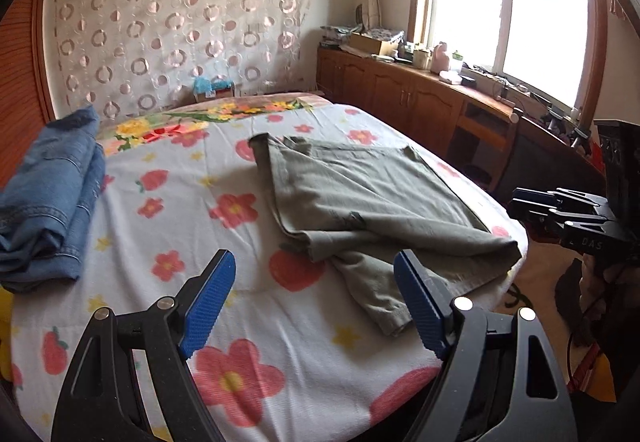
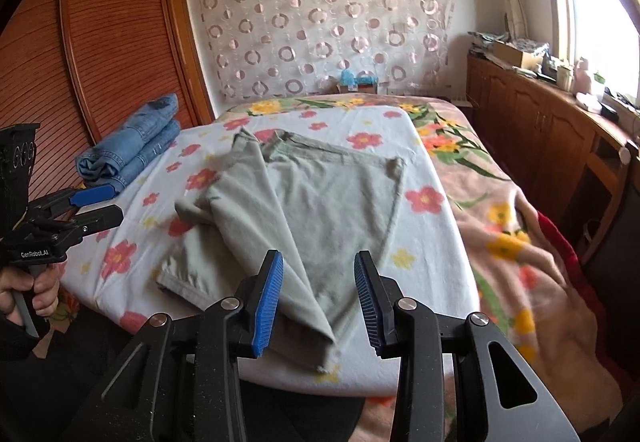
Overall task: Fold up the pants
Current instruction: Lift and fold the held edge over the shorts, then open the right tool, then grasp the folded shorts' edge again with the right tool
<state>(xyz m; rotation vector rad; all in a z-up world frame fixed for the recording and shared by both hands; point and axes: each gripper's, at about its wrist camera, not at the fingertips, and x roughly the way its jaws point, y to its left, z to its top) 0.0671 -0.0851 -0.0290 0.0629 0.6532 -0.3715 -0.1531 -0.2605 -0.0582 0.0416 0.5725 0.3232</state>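
Grey-green pants (image 1: 360, 202) lie on the flowered sheet (image 1: 160, 226), with the legs crossed over each other and the hems toward me. They also show in the right wrist view (image 2: 304, 210). My left gripper (image 1: 316, 302) is open and empty, above the sheet just left of the near leg hem. My right gripper (image 2: 318, 302) is open and empty, over the near end of the upper leg at the bed's front edge. The left gripper also shows in the right wrist view (image 2: 96, 206), and the right gripper in the left wrist view (image 1: 560, 210).
Folded blue jeans (image 1: 48, 202) lie at the left of the bed, also visible in the right wrist view (image 2: 132, 154). A wooden cabinet (image 1: 420, 98) with clutter runs along the window wall on the right. A wooden wardrobe (image 2: 100, 42) stands at left.
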